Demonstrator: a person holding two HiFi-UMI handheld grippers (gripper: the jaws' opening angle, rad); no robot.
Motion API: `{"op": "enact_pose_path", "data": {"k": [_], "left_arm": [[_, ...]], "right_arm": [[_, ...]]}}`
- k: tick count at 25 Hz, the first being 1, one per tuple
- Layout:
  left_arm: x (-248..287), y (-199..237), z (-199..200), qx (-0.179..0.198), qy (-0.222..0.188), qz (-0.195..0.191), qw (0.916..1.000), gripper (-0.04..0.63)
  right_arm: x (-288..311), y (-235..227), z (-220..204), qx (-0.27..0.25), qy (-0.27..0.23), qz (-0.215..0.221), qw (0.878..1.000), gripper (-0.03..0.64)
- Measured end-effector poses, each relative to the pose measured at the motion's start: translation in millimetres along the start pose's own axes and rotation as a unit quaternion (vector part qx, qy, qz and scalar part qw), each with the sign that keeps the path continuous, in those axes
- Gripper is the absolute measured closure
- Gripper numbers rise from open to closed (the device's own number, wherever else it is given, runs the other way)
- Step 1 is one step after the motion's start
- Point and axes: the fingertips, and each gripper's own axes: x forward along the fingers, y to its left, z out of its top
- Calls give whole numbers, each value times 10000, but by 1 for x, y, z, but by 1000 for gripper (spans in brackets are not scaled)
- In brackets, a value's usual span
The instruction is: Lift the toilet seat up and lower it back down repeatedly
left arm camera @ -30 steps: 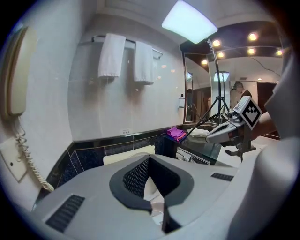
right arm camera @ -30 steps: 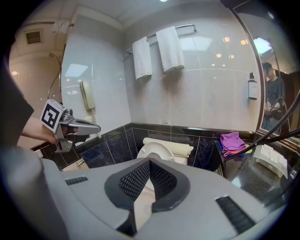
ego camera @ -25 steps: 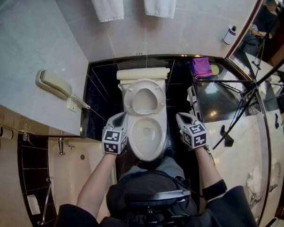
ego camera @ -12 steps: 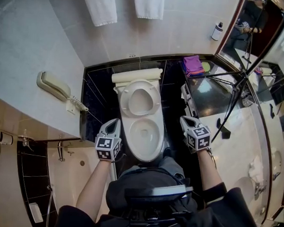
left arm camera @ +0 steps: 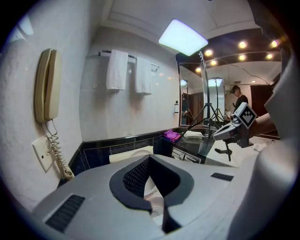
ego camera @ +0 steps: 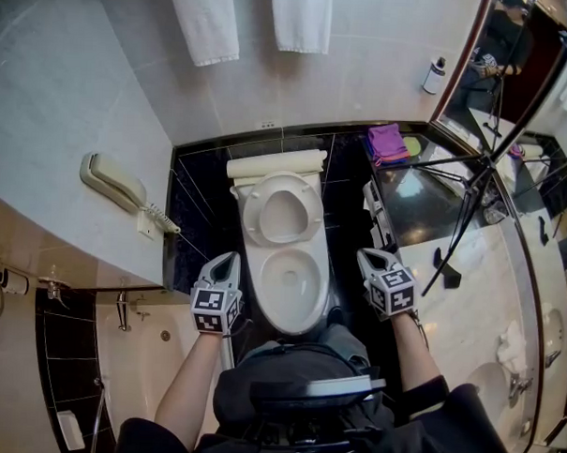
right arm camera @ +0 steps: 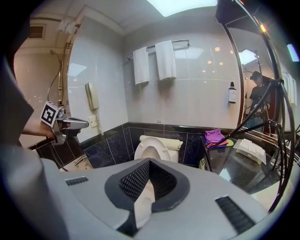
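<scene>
Toilet seat (ego camera: 283, 210) upright; left claw (ego camera: 228, 259), right claw (ego camera: 366, 256) closed, empty

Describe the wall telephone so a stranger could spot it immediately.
Find the toilet, then the pale wall on the person's left. The cream telephone hangs there, alone in having a coiled cord trailing to a small wall plate.

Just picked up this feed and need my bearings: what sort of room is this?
A bathroom, probably a hotel's: a toilet, white towels hanging on the wall behind it, a wall phone beside it and a bathtub.
</scene>
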Motion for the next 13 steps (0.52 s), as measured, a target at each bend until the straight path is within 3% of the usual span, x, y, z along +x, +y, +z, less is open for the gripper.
{"op": "enact_pose_path", "data": {"k": [13], "left_arm": [[3,8,-9,-113,99,14,9999,597]], "right_arm": [[17,0,4,2,33,65,10000,603]]}}
